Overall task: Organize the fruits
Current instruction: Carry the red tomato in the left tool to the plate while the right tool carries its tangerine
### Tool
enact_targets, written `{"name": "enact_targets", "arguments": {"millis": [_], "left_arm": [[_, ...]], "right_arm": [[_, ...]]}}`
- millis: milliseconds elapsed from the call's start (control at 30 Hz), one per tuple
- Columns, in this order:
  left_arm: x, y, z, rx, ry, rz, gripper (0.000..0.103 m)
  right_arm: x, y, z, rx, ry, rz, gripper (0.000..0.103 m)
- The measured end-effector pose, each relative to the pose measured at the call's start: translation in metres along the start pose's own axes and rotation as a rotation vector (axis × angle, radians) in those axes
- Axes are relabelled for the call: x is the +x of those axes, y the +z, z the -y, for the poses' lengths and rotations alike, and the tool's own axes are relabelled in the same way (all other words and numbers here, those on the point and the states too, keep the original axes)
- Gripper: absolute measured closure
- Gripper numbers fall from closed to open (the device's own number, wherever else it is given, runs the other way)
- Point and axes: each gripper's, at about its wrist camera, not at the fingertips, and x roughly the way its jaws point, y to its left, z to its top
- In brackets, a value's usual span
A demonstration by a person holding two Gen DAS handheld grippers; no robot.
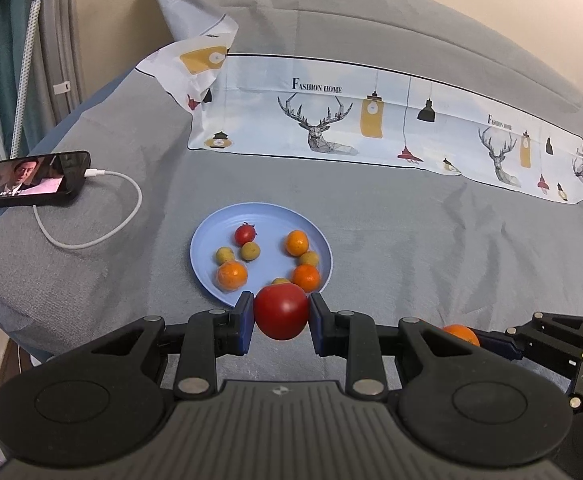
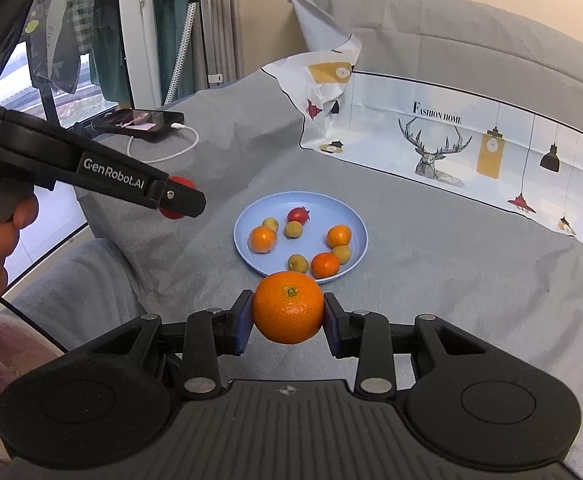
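Note:
A light blue plate point(image 1: 211, 236) lies on the grey bed cover and holds a small red tomato point(image 1: 245, 234), three oranges and several small yellow-green fruits. My left gripper point(image 1: 280, 316) is shut on a big red tomato point(image 1: 281, 312), held just before the plate's near rim. My right gripper point(image 2: 287, 316) is shut on a large orange point(image 2: 288, 307), also near the plate point(image 2: 347, 216) on its near side. The right gripper with its orange point(image 1: 461, 334) shows at the lower right of the left wrist view. The left gripper point(image 2: 179, 200) with the red tomato point(image 2: 177, 182) shows at the left of the right wrist view.
A phone point(image 1: 27, 180) playing video lies at the bed's left with a white charging cable point(image 1: 103, 236). A folded patterned sheet with deer prints point(image 1: 331, 120) lies behind the plate. Curtains and a window stand at the far left point(image 2: 71, 40).

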Motion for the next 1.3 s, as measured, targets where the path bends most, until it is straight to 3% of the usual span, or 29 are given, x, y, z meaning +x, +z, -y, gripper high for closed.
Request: {"name": "enact_targets", "arguments": {"millis": [667,1300], "left_arm": [[0.033,0.038,-0.008,-0.015,0.027,0.023,0.071],[0.118,0.075,-0.021,-0.032,0.05,-0.062,0.072]], "right_arm": [[0.033,0.019,0.016,0.04,-0.006,-0.006,0.065],[0.112,0.054,0.043,0.059,0.022,-0.034,0.065]]}}
